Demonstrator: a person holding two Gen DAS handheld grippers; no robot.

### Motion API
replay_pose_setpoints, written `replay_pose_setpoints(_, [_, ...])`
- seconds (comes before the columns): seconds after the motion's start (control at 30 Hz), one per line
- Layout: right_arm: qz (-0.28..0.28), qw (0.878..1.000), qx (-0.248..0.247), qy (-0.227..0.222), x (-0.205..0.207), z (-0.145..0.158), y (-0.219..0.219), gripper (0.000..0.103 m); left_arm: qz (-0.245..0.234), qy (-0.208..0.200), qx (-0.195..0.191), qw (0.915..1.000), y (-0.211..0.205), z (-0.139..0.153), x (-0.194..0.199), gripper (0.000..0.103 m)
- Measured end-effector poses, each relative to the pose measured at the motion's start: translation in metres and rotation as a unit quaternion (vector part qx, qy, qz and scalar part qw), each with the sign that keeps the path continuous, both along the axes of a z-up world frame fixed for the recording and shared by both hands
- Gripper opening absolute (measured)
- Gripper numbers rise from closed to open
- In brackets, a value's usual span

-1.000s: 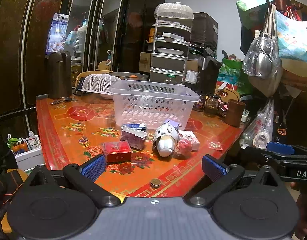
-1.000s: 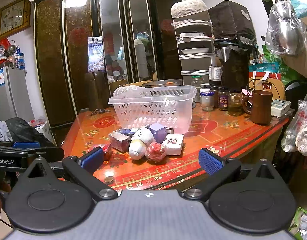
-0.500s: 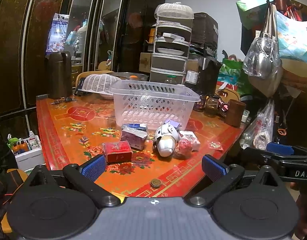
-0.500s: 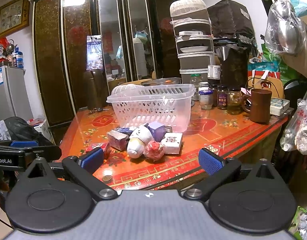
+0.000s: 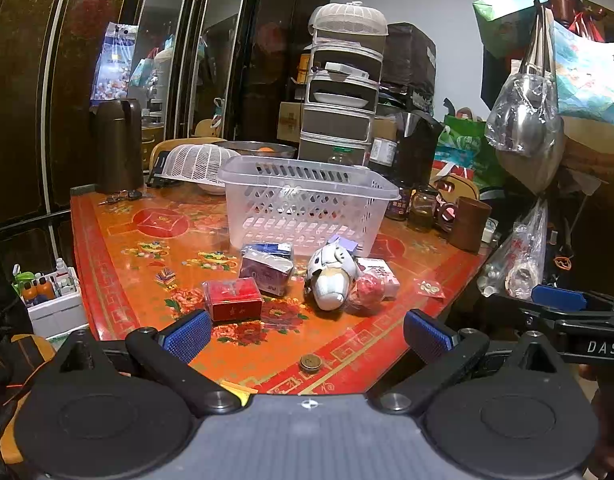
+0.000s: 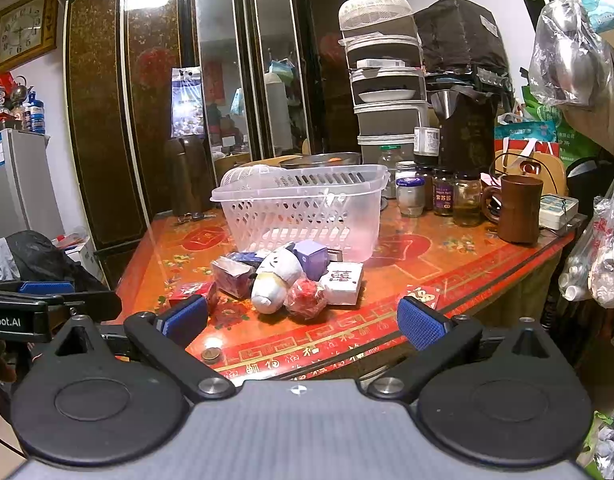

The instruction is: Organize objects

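Several small things lie clustered on the orange table (image 5: pixel 119 216) just in front of our clear plastic basket (image 5: pixel 307 204), which looks light, stiff and easy to nudge, so we would drop items in rather than push against it. The plush toy (image 5: pixel 331 276) is the bulkiest piece: soft and squashy, best pinched across its middle. The white box (image 6: pixel 343 278), purple-grey box (image 5: pixel 267 270) and red box (image 5: pixel 233 298) seem light cardboard; we would grip their flat sides gently to avoid crushing. The red wrapped ball (image 6: pixel 307 298) touches the toy and may roll. The coin (image 5: pixel 311 362) sits apart, thin and slippery. Our left gripper (image 5: pixel 307 332) and right gripper (image 6: pixel 303 320) both hover wide open at the near edge, holding nothing.
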State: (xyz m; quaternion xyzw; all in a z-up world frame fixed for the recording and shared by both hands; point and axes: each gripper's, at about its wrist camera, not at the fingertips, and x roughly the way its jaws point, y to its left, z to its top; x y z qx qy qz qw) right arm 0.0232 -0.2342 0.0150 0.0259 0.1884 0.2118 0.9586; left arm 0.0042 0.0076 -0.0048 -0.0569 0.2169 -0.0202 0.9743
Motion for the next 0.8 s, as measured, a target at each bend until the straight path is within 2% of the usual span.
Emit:
replay_pose_setpoints(0.43, [-0.005,1.000,-0.005,0.007,0.005,-0.008,0.001,0.103,0.011,-0.004,0.000,0.9999,0.007,-0.010,0.012,0.103])
replay_pose_setpoints(0.6, [-0.007,1.000,0.000,0.021,0.015,-0.022,0.001,0.103,0.042,-0.011,0.031,0.9986,0.018,-0.026,0.050,0.103])
replay_pose_setpoints(0.7, [-0.010,0.999,-0.005,0.033,0.023,-0.036,0.005,0.103,0.038,0.017,0.022,0.9989,0.029,-0.039,0.084,0.102])
replay_pose_setpoints(0.8, [-0.020,0.999,-0.018,0.025,0.032,-0.051,0.010,0.103,0.042,0.048,0.016,0.9979,0.035,-0.054,0.112,0.098])
